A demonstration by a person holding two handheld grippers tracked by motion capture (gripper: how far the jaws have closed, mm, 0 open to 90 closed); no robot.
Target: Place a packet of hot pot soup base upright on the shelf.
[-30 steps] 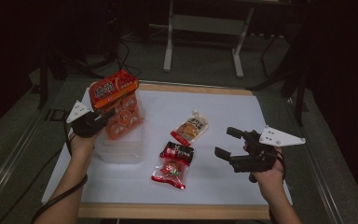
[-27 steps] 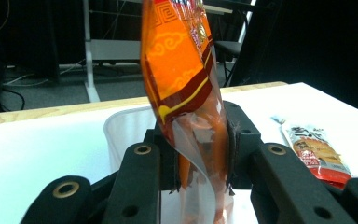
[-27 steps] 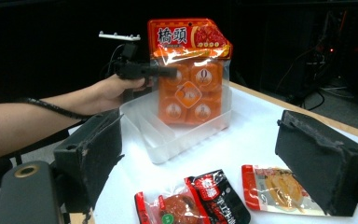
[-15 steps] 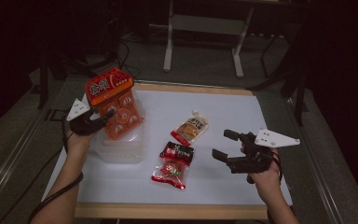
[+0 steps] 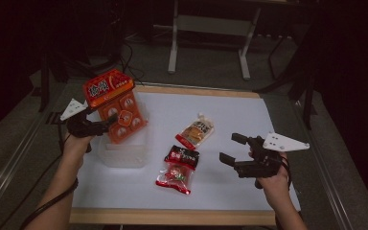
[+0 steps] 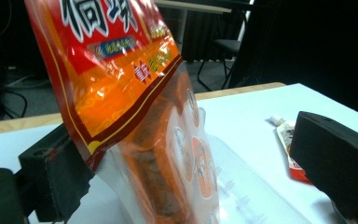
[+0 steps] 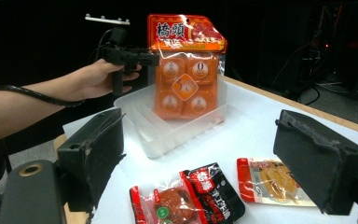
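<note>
High view: three snack packs [image 5: 116, 108], one bin [image 5: 123, 153].

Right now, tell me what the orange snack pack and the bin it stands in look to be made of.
Orange snack pack: glossy plastic film, probably; light glints off it, its lower part is see-through, showing separately wrapped pieces, and its edge crinkles in the left gripper view. Bin: translucent, slightly frosted plastic, likely rigid; the table shows dimly through its straight, thin walls.

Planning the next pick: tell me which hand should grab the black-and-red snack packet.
Right. The right gripper hovers open beside the black-and-red packet. The left gripper, whose jaws have just been opening, is at the orange bag standing in the clear bin.
</note>
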